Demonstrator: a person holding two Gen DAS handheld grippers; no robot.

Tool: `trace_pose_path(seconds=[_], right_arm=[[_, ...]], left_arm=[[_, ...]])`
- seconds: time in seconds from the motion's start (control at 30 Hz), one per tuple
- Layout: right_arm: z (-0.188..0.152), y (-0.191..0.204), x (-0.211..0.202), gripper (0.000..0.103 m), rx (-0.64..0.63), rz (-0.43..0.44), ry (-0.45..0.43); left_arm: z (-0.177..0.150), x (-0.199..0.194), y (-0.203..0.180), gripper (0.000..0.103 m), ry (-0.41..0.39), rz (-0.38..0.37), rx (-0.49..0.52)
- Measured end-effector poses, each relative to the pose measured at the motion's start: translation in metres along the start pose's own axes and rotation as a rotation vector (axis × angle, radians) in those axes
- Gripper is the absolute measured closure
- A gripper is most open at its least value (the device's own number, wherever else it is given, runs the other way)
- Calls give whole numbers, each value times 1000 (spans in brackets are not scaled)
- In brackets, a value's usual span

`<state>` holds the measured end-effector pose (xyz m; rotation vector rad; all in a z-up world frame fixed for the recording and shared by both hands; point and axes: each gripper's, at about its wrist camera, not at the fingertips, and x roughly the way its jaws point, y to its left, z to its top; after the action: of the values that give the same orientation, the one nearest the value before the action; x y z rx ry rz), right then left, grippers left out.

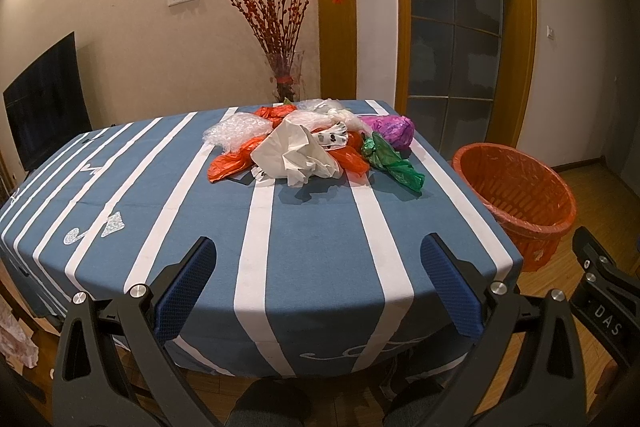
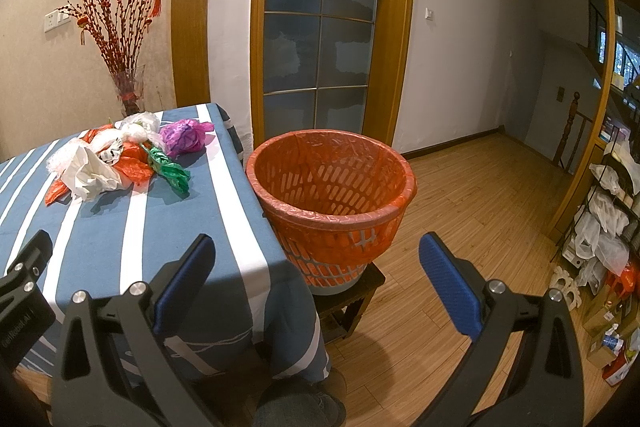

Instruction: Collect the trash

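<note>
Through the left wrist view I am looking down the left gripper (image 1: 318,259), whose fingers (image 1: 186,287) are standing wide apart with nothing between them, hanging over the near edge of the desk (image 1: 120,187). The trash pile (image 1: 312,143) is lying toward the far edge, right of the middle, well apart from the fingers: a white crumpled sheet (image 1: 294,155) in front, orange bags (image 1: 232,163) under it, a green wrapper (image 1: 394,163) trailing toward the right edge and a purple bag (image 1: 392,131) behind that. I am judging all of it to be light, soft and slippery film that will crush and slide, so I am planning to pinch a bunched fold, not a flat flap. The orange basket (image 1: 516,195) is showing only partly here, past the right edge. In the right wrist view the right gripper (image 2: 318,259) is also spreading its fingers (image 2: 448,283) wide and empty, hanging off the desk's near right corner. This view is giving me what the other cannot: the whole basket (image 2: 332,187), lined with thin orange film, touching or just beside the desk's right edge, standing on a low dark stool (image 2: 352,303) and looking empty. The pile (image 2: 120,155) is appearing smaller here, at the far left.
</note>
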<state>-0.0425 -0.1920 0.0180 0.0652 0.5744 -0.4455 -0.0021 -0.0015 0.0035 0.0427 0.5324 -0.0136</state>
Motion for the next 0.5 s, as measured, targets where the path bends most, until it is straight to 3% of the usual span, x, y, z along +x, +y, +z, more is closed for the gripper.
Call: trace_pose_path(seconds=[0.5], right_arm=[[0, -1, 1, 4, 0, 0, 1]], left_arm=[[2, -3, -1, 2, 1, 0, 0]])
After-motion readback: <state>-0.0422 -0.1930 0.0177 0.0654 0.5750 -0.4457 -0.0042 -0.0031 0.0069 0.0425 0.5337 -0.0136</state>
